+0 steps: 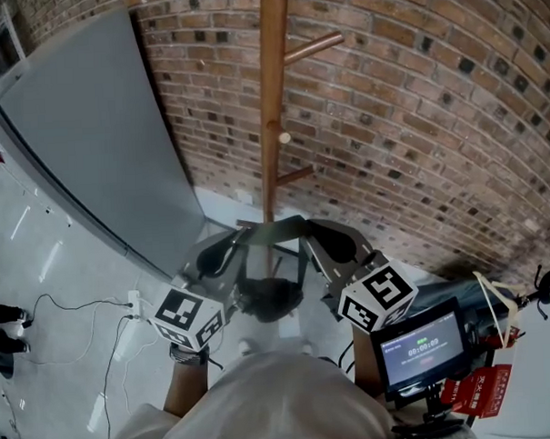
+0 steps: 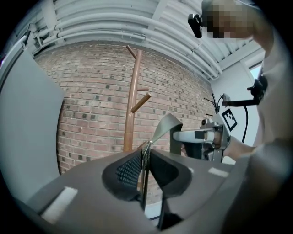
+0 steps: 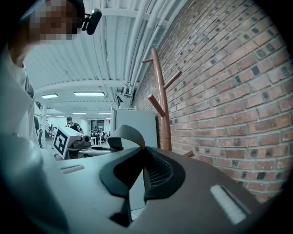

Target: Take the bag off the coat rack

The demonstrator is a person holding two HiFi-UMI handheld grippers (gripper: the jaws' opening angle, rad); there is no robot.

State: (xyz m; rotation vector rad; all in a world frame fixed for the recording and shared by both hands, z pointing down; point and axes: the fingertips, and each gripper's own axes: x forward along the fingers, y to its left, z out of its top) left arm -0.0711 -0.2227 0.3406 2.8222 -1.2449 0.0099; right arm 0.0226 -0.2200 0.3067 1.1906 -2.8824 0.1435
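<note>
In front of coat rack [image 1: 273, 96], below its lowest peg: bag [image 1: 269, 298] hangs in air between both tongs, body hanging down. Strap [image 1: 277, 228] runs left to right across top. Left tongs [image 2: 145, 167] clamped on one end of strap, right tongs [image 3: 143, 167] closed tight on other end. Rack pole upright, just beyond bag. Brick wall [image 1: 416, 117] behind. Grey panel [image 1: 98, 131] at left. Open floor [image 1: 58, 260] at lower left.

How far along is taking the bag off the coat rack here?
Done, apparently: the pegs of the coat rack look bare and the strap seems clear of them. In hand: left tongs and right tongs are shut on the strap, the bag hanging between. Left: probably carrying it away and setting it down.
</note>
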